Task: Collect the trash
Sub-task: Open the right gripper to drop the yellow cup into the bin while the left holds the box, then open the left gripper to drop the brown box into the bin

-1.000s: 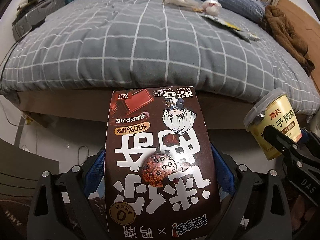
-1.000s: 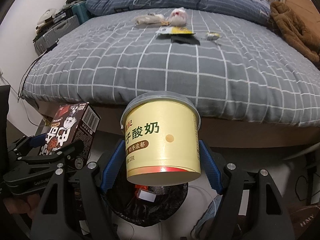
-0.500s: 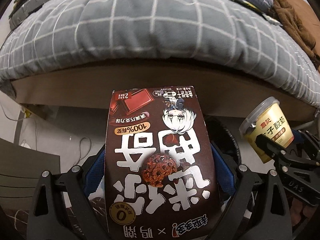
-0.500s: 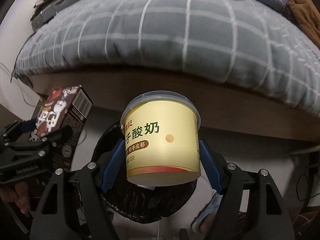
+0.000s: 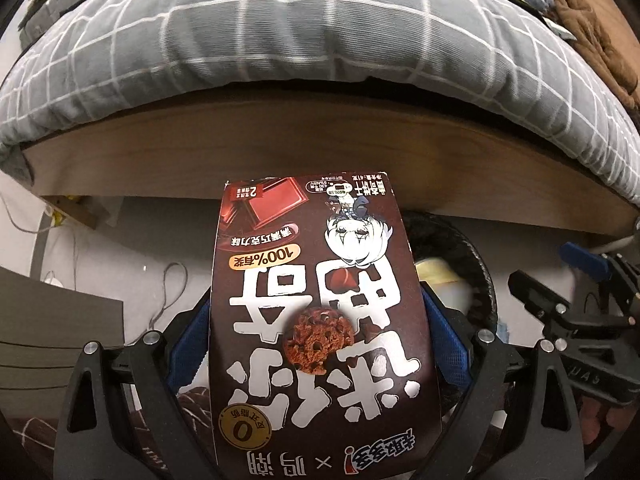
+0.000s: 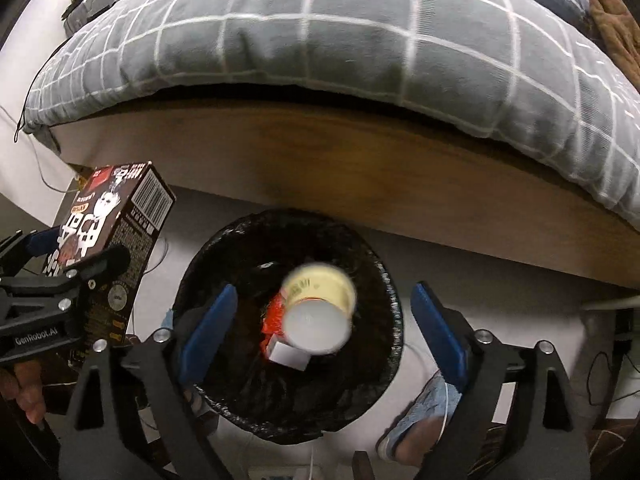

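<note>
My left gripper (image 5: 316, 344) pinches the light, crushable cookie box (image 5: 320, 312) by its stiff side edges just left of the trash bin (image 6: 384, 280), while my right gripper (image 6: 324, 320), spread wide, hangs over the yogurt cup (image 6: 316, 312) inside the bin.

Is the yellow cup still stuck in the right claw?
No, the right claw is open and the yellow cup is blurred below it, over the black trash bin.
</note>
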Available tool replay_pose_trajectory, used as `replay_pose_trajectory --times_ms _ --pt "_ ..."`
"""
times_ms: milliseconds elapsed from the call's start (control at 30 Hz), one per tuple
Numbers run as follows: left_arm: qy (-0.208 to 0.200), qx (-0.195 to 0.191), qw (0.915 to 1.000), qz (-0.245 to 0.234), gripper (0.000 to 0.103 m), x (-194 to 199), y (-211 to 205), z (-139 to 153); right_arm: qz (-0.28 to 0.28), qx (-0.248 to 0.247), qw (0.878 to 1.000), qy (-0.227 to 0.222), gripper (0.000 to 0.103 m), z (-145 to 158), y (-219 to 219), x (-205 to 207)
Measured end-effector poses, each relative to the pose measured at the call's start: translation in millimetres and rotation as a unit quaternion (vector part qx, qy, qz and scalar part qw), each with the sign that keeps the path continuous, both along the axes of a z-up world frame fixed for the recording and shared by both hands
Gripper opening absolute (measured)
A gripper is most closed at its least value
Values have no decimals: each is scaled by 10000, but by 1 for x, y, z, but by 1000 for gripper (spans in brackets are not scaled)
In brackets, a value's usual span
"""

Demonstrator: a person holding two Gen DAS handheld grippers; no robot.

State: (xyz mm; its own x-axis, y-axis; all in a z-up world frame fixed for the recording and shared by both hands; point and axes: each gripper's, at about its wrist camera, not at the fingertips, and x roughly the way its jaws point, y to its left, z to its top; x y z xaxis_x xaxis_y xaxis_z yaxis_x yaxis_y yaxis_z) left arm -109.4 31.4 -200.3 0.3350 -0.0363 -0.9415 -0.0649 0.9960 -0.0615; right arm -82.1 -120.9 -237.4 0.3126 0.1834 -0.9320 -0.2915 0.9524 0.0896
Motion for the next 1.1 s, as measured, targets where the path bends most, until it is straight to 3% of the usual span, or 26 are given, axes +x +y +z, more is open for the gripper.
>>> replay_pose_trajectory --times_ms 167,600,867,1100 --pt "21 -34 9999 -161 91 4 1 -2 -208 -78 9997 -91 95 2 -23 3" --pt "47 -65 9980 -625 91 12 -19 -18 -807 -190 9964 -157 95 3 -86 3" --pt "15 184 9973 -711 94 13 -16 -34 -896 -211 9955 -213 95 13 -95 5" --pt "-171 231 9977 -609 97 18 -6 -29 -887 -202 9949 -433 95 32 -88 9"
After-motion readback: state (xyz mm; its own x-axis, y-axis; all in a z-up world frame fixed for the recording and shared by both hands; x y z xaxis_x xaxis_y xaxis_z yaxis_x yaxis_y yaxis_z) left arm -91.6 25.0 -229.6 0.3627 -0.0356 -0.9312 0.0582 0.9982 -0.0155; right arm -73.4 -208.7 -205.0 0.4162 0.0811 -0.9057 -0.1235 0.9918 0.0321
